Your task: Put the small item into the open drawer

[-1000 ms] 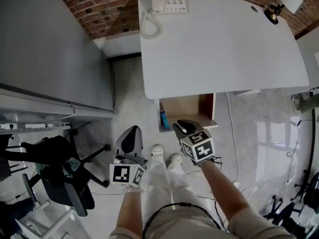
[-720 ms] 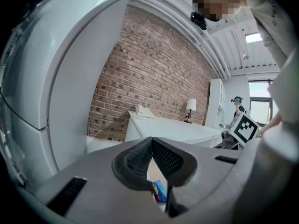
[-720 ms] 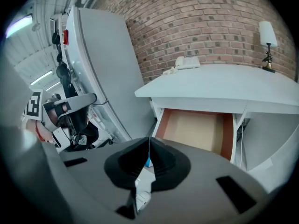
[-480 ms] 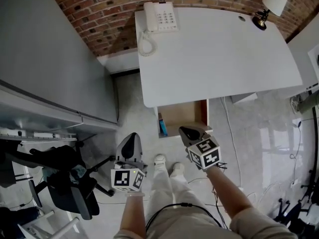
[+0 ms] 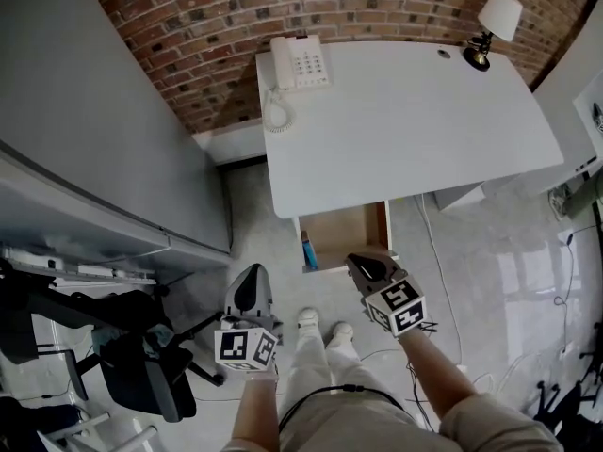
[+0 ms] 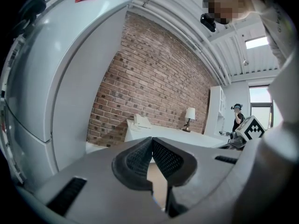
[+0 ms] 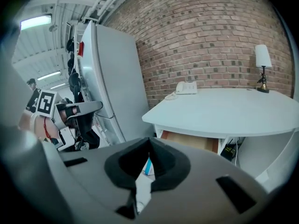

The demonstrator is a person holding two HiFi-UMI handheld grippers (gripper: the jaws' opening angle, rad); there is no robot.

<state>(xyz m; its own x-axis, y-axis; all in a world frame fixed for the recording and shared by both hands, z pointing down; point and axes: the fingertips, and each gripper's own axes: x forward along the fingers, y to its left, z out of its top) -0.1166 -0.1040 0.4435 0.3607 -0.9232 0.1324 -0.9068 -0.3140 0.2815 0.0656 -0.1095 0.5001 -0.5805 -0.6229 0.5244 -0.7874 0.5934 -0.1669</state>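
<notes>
Under the 6 o'clock edge of the desk [image 5: 405, 121], the open drawer [image 5: 344, 235] holds the small blue item [image 5: 306, 250] at its 9 o'clock wall. Phone [image 5: 300, 62] at 11 o'clock, lamp [image 5: 492, 22] at 1. The left gripper [image 5: 251, 273] and right gripper [image 5: 360, 264] are pressed together, empty.

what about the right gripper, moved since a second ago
Yes. Against the open wooden drawer, the right gripper has shifted slightly from its front edge's middle toward its right front corner.
</notes>
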